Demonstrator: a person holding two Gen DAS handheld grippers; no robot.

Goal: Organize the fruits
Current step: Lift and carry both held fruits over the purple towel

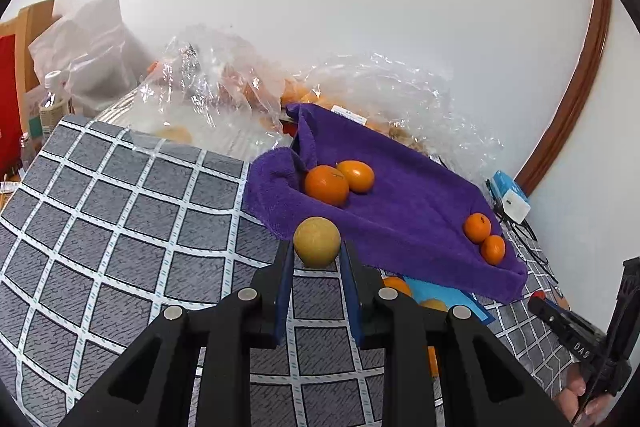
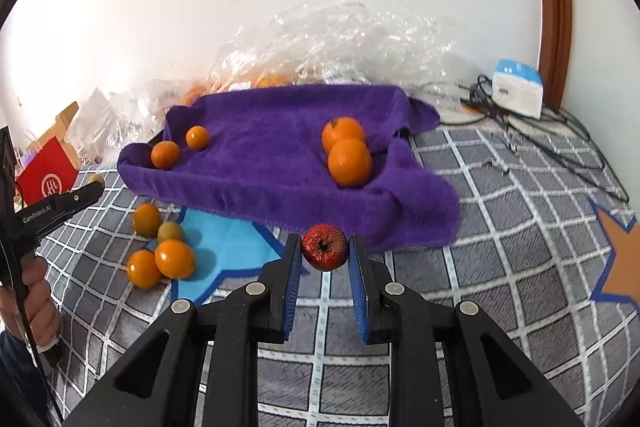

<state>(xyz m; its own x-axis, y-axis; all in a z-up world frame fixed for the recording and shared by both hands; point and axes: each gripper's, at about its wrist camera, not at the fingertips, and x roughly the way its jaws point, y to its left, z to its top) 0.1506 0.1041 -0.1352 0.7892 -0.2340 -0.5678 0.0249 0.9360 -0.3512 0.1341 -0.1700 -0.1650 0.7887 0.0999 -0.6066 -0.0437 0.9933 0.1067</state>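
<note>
Clamping a yellow-brown round fruit between its blue pads, the left gripper holds that fruit at the fingertips, above the grey checked cloth and just short of the near edge of the purple towel. The jaws stand only as far apart as the fruit is wide.

The right gripper is closed in the same manner on a small dark red fruit, its stem pit facing the camera. This fruit hangs at the fingertips, just in front of the towel's near edge.

Count, purple towel:
- Four orange fruits rest on the towel, in two pairs.
- Larger pair: two fruits touching, at the right in the right wrist view.
- Smaller pair: two fruits close together at the opposite end.

Count, checked cloth:
- Loose group, left of the right gripper, partly on a light blue star patch: three orange fruits and one smaller greenish fruit.

Count, grippers: two, each holding one fruit. A hand grips the left tool's handle at the left edge of the right wrist view.

Behind the towel lie crumpled clear plastic bags with more orange fruit inside; their number cannot be told.
</note>
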